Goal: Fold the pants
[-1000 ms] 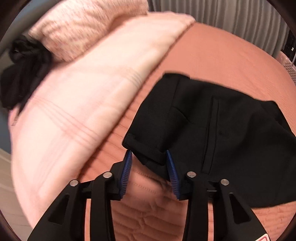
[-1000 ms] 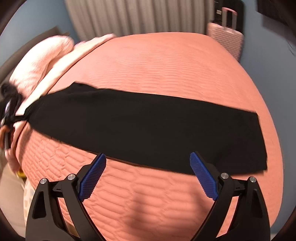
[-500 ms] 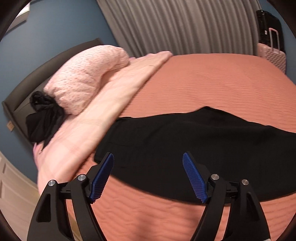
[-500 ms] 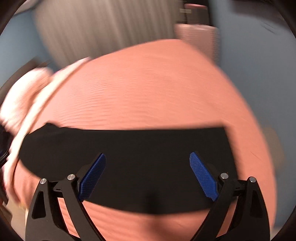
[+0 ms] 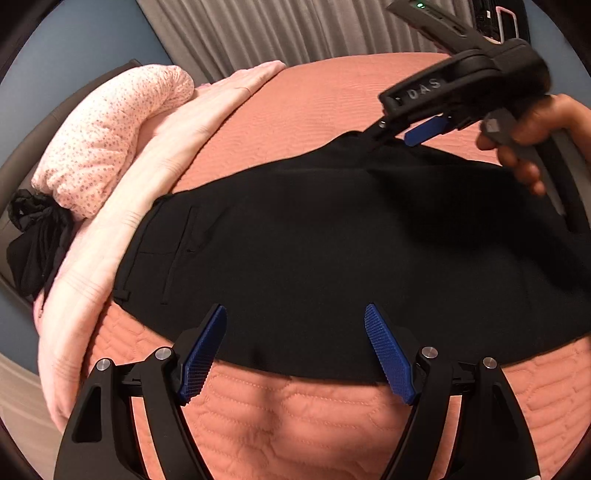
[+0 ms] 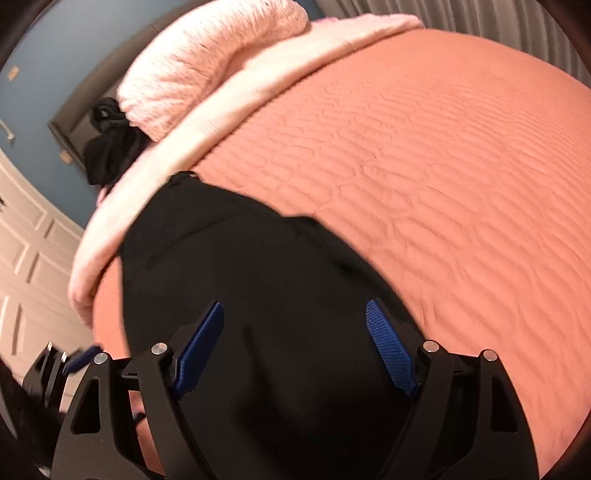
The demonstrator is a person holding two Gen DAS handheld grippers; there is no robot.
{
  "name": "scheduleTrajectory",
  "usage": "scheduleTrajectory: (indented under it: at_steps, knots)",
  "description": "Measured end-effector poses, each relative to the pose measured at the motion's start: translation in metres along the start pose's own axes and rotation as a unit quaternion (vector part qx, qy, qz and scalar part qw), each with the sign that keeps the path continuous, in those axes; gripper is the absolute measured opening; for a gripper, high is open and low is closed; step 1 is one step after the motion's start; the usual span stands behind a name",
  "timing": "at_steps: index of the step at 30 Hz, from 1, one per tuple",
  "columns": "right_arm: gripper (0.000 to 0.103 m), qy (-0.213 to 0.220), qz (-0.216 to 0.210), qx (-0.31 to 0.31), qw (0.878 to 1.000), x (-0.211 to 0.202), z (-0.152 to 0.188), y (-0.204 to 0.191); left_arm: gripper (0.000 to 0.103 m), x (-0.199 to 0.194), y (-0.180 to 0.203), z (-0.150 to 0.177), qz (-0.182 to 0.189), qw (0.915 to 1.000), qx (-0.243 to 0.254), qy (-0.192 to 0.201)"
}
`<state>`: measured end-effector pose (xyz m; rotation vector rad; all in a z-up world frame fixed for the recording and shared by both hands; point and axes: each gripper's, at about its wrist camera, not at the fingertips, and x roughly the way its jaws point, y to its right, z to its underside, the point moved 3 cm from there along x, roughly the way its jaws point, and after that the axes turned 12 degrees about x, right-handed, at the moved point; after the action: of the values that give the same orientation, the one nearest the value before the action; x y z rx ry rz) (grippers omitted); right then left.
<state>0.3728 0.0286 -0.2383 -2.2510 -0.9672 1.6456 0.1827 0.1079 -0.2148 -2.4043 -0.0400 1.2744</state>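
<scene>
Pants [image 5: 314,251], black and spread flat, are lying across the orange quilted bedspread [image 5: 295,417], with the waistband end and its pocket seams sitting off to the left of the left gripper's fingers, just touching the pale pink folded blanket [image 5: 155,177]; the left gripper [image 5: 295,350] is hovering at the near hem of the cloth with its blue-padded fingers [image 5: 388,354] standing wide apart and gripping nothing, the cloth's edge running between and just beyond the tips; ahead and to the right of those fingers, the right gripper [image 5: 391,134] is reaching down to the far edge of the pants, a bare hand [image 5: 524,129] wrapping its handle; whether its tips are touching the cloth is hard to tell from this view; in the right wrist view the right gripper [image 6: 295,350] is likewise showing its fingers [image 6: 388,354] spread wide with nothing between them, black cloth [image 6: 280,314] filling the space under and ahead of them; bedspread [image 6: 424,166] is stretching away beyond the fingertips; to the upper left of the fingers a speckled pink pillow [image 6: 207,62] is resting on the blanket [image 6: 177,166], with a crumpled dark garment [image 6: 107,147] bunching beside it against the headboard; grey curtains [image 5: 295,33] are hanging beyond the bed.
</scene>
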Motion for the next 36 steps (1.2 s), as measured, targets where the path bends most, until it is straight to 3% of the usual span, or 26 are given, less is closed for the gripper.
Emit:
scheduleTrajectory:
  at_steps: [2,6,8,11,14,15,16,17,18,19,21,23,26,27,29,30,31,32,33,35,36]
  knots:
    - [0.079,-0.041,-0.029,0.006,0.999,0.016,-0.001,0.008,0.075,0.008,-0.007,0.002,0.016,0.9998,-0.005,-0.001]
    - [0.079,-0.075,-0.063,-0.044,0.994,0.020,0.011,-0.009,0.075,0.023,-0.011,0.001,0.025,0.9996,-0.008,0.006]
    - [0.077,-0.067,-0.039,-0.045,0.996,0.024,0.005,-0.001,0.075,0.026,-0.009,0.001,0.026,0.9996,-0.005,0.013]
    - [0.079,-0.060,-0.085,0.005,0.995,0.027,-0.011,0.003,0.075,0.033,-0.001,0.002,0.034,0.9994,0.000,0.011]
    - [0.079,-0.043,-0.112,0.003,0.993,0.029,-0.020,0.000,0.075,0.035,0.007,0.005,0.028,0.9995,0.005,0.009]
    - [0.072,-0.030,-0.115,0.003,0.993,0.023,-0.025,0.006,0.076,0.036,0.008,0.005,0.024,0.9996,0.008,0.010]
    - [0.055,-0.005,-0.121,0.016,0.992,0.010,-0.033,0.020,0.078,0.037,0.010,0.005,0.018,0.9997,0.013,0.009]
    - [0.048,0.016,-0.126,0.045,0.991,0.004,-0.042,0.033,0.079,0.037,0.012,0.006,0.013,0.9998,0.015,0.010]
    - [0.047,0.088,-0.058,0.091,0.990,-0.016,-0.053,0.065,0.083,0.038,0.014,0.006,0.012,0.9997,0.016,0.010]
    - [0.049,0.123,0.014,0.123,0.985,-0.030,-0.059,0.091,0.085,0.039,0.014,0.006,0.011,0.9998,0.017,0.008]
    - [0.049,0.162,0.052,0.134,0.976,-0.056,-0.057,0.104,0.086,0.040,0.014,0.005,0.011,0.9998,0.013,0.009]
    - [0.049,0.153,-0.002,0.078,0.985,-0.067,-0.046,0.071,0.086,0.041,0.013,0.004,0.016,0.9998,0.010,0.010]
    - [0.048,0.069,-0.057,-0.066,0.994,-0.036,-0.012,-0.018,0.086,0.042,0.010,0.002,0.014,0.9998,0.004,0.009]
    - [0.047,0.031,-0.061,-0.107,0.992,-0.013,0.001,-0.040,0.086,0.040,0.010,0.001,0.012,0.9999,0.000,0.007]
    - [0.038,-0.010,0.017,-0.161,0.987,0.025,0.003,-0.038,0.086,0.035,0.011,0.001,0.008,1.0000,0.000,0.002]
    - [0.001,-0.011,0.050,-0.132,0.990,0.036,-0.015,-0.016,0.086,0.034,0.009,0.001,0.005,1.0000,0.005,0.000]
    - [0.000,0.000,0.014,-0.069,0.998,0.028,-0.033,0.003,0.086,0.032,0.009,-0.001,0.001,0.9999,0.011,-0.001]
    - [0.000,0.035,0.014,-0.036,0.999,0.015,-0.042,0.009,0.086,0.030,0.008,0.002,-0.005,0.9999,0.016,-0.001]
    - [0.007,0.089,0.051,-0.032,0.994,-0.008,-0.047,0.003,0.086,0.028,0.006,0.006,-0.009,0.9998,0.019,-0.001]
    - [0.007,0.076,-0.004,-0.057,0.995,-0.019,-0.033,-0.025,0.086,0.029,0.001,0.012,-0.003,0.9999,0.014,-0.002]
    - [0.007,0.044,-0.023,-0.093,0.994,-0.014,-0.016,-0.048,0.086,0.031,-0.001,0.013,0.005,1.0000,0.006,-0.002]
